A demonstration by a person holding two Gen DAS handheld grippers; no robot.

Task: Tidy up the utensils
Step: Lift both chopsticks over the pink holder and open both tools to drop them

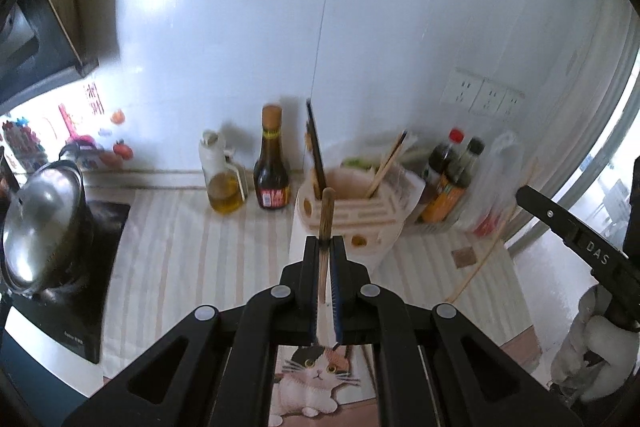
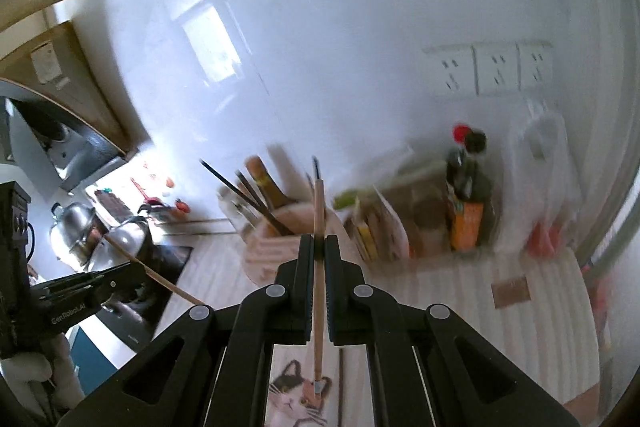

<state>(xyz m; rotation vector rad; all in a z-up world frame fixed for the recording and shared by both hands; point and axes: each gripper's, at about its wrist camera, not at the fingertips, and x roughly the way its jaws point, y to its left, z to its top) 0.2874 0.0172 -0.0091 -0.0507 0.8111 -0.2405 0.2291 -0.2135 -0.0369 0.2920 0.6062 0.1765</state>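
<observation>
White-tiled kitchen wall backs a counter under a striped cloth, with a cat-print mat at the near edge. Each gripper carries one wooden chopstick. The left gripper (image 1: pixel 325 243) has its fingers clamped on a brown chopstick (image 1: pixel 326 215) whose rounded end points to twelve o'clock, straight at the pale utensil holder (image 1: pixel 352 211) just beyond. The right gripper (image 2: pixel 319 243) is likewise closed around a lighter chopstick (image 2: pixel 318 211), running lengthwise between its pads, tip toward the same holder (image 2: pixel 280 243), which sits at about eleven o'clock in that view.

Dark chopsticks (image 1: pixel 316 147) already stand in the holder's round cup, and another pair leans at its right side. Another loose stick lies on the mat beside the right gripper. Around the holder: a soy sauce bottle (image 1: pixel 272 167) and an oil bottle (image 1: pixel 224 179) at ten o'clock, more sauce bottles (image 1: pixel 452 171) at two o'clock, and a lidded pot (image 1: pixel 40 223) on the induction hob at nine o'clock.

To finish well, I would tilt each stick upright above the cup, lower it until the end is inside the rim, and only then part the fingers, one hand at a time, so the sticks already standing are not knocked and the light holder does not tip.
</observation>
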